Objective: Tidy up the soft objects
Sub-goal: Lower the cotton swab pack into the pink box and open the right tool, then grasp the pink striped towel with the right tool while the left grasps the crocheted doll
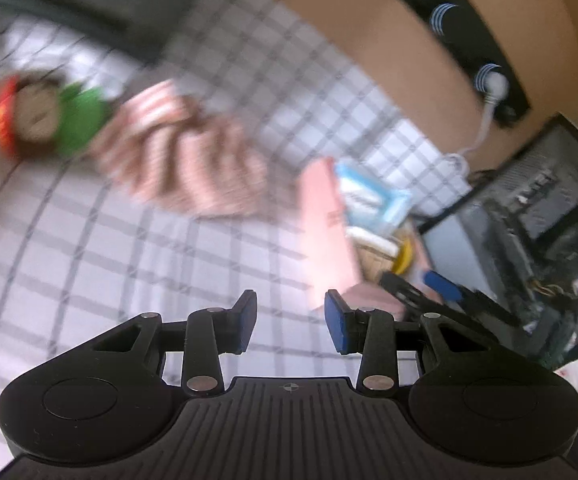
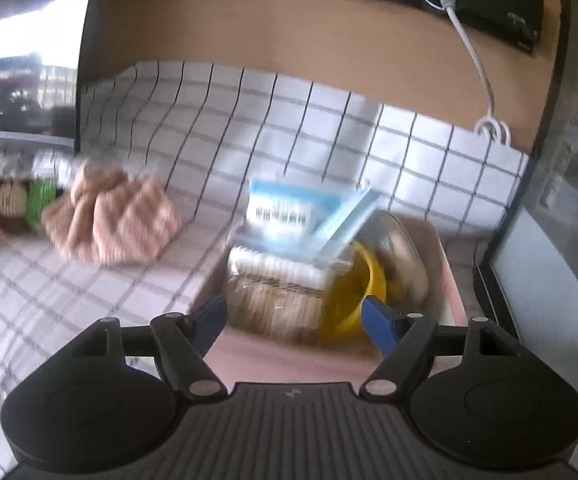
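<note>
Grippers, both empty: left gripper (image 1: 291,322) jaws parted over checked tablecloth (image 1: 109,248); right gripper (image 2: 293,318) spread wide at near edge of pink rectangular tray (image 2: 447,276), already stocked with packets. Farther left, loose on cloth: striped pink-brown crumpled fabric (image 2: 113,220), then green-bodied plush doll (image 2: 21,208). Step judged: between transfers. Next move calls for reaching to the fabric.

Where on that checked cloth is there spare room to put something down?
The checked cloth is bare between the striped towel and the back wall, and again in front of the towel. The pink bin is crowded with packets. The plush toy sits close against the towel's far side.
</note>
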`<state>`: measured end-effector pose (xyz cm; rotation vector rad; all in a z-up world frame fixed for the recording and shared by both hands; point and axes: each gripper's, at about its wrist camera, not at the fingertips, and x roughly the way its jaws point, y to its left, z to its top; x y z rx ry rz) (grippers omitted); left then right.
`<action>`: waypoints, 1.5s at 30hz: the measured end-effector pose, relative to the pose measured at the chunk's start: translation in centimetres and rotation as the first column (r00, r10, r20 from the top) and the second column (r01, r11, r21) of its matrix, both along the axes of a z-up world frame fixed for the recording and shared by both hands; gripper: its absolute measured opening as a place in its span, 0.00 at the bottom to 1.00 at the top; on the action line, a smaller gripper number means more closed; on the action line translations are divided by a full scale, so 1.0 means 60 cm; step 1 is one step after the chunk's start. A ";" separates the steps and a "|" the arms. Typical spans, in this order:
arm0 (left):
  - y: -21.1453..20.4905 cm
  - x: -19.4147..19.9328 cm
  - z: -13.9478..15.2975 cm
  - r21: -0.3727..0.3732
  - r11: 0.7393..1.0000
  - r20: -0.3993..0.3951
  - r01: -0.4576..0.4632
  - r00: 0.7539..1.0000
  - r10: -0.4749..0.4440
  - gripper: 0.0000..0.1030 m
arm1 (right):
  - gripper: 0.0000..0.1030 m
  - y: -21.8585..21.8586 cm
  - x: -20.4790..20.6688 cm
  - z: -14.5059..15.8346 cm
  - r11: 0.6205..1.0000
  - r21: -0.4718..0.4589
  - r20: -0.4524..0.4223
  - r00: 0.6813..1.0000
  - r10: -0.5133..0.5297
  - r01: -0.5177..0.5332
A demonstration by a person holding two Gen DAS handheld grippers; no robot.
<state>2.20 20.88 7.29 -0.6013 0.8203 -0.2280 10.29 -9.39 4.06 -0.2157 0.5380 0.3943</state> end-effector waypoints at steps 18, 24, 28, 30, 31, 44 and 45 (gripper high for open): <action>0.139 -0.075 -0.050 0.151 0.968 -0.035 -0.202 0.977 0.209 0.40 | 0.73 0.202 -0.029 0.083 0.952 0.002 0.003 0.952 0.307 -0.307; 0.201 -0.105 -0.055 0.136 0.956 -0.048 -0.261 0.962 0.270 0.40 | 0.74 0.328 0.049 0.069 0.935 -0.031 -0.022 0.935 0.353 -0.353; 0.228 -0.114 -0.062 0.126 0.951 -0.066 -0.281 0.955 0.290 0.40 | 0.74 0.374 0.150 0.026 0.962 -0.023 -0.114 0.957 0.268 -0.272; 0.237 -0.113 -0.063 0.115 0.954 -0.073 -0.277 0.955 0.286 0.40 | 0.69 0.385 0.188 -0.006 0.968 -0.031 -0.219 0.946 0.238 -0.251; 0.241 -0.110 -0.062 0.108 0.956 -0.076 -0.274 0.956 0.283 0.40 | 0.61 0.383 0.191 -0.013 0.967 -0.019 -0.259 0.935 0.241 -0.254; 0.281 0.031 0.013 0.164 0.944 0.147 -0.287 0.953 0.265 0.40 | 0.18 0.237 -0.108 -0.023 0.885 -0.024 -0.340 0.837 0.430 -0.464; 0.288 0.051 0.020 0.184 0.938 0.166 -0.294 0.950 0.266 0.40 | 0.18 0.227 -0.119 -0.022 0.892 -0.034 -0.332 0.846 0.416 -0.452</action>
